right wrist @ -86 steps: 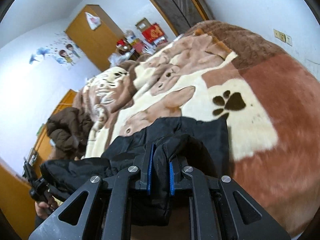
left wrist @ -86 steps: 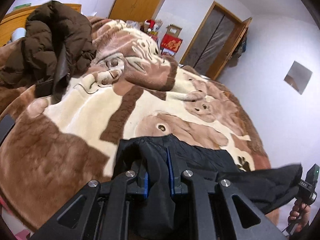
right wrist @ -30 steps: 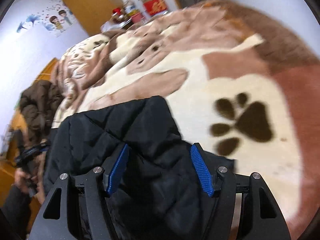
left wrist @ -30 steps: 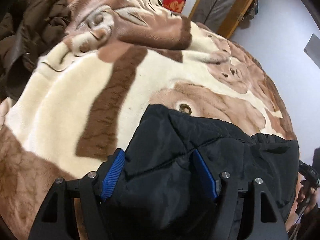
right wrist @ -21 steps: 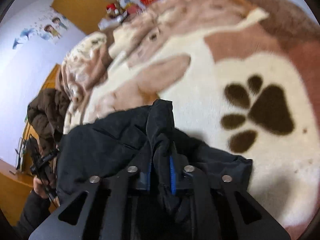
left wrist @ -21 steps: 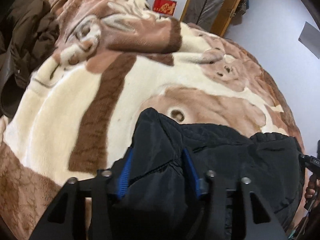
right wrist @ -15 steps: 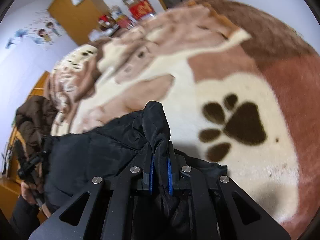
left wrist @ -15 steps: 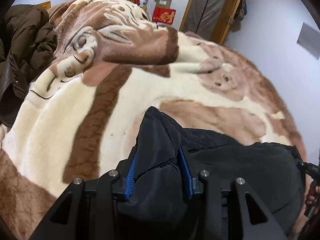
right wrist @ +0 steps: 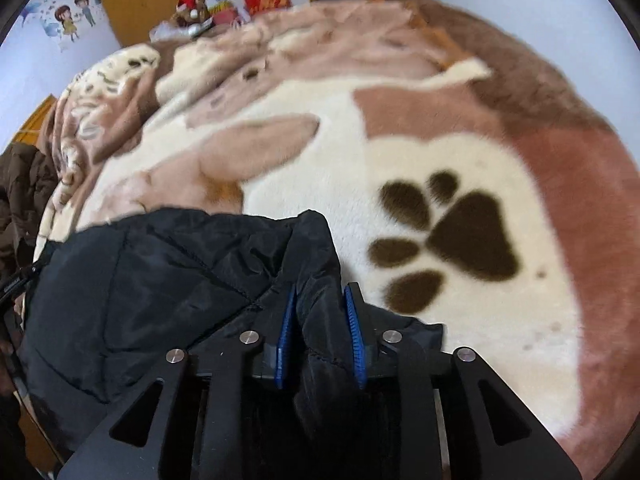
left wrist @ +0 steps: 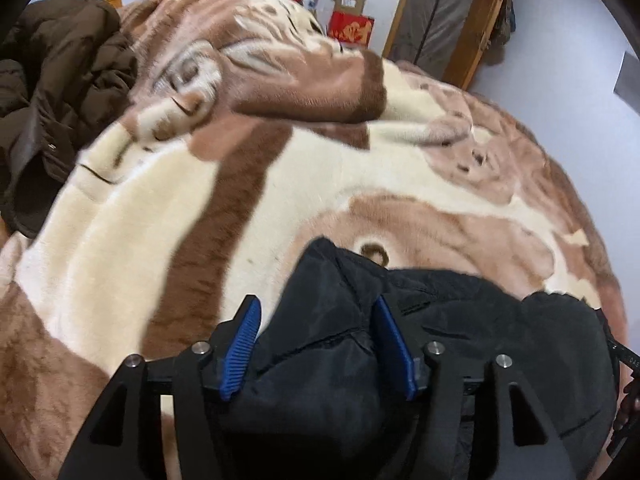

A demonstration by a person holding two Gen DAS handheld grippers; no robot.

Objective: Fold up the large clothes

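**Cloth, plush and plastic**

The black jacket (left wrist: 460, 340) is quilted cloth with a faint sheen. The blanket (left wrist: 140, 208) is thick, fuzzy plush. The left gripper (left wrist: 316, 344) is matt black plastic with ribbed blue pads (left wrist: 242, 344) and shiny metal screws. The door frame (left wrist: 474, 28) is varnished wood.

The left gripper (left wrist: 316, 346) points forward and down, its blue-padded fingers (left wrist: 240, 346) spread wide, with black fabric bulging loosely between them. The right gripper (right wrist: 320, 336) has its blue pads (right wrist: 286, 340) set much closer, a narrow gap between them filled by a pinched ridge of black cloth.
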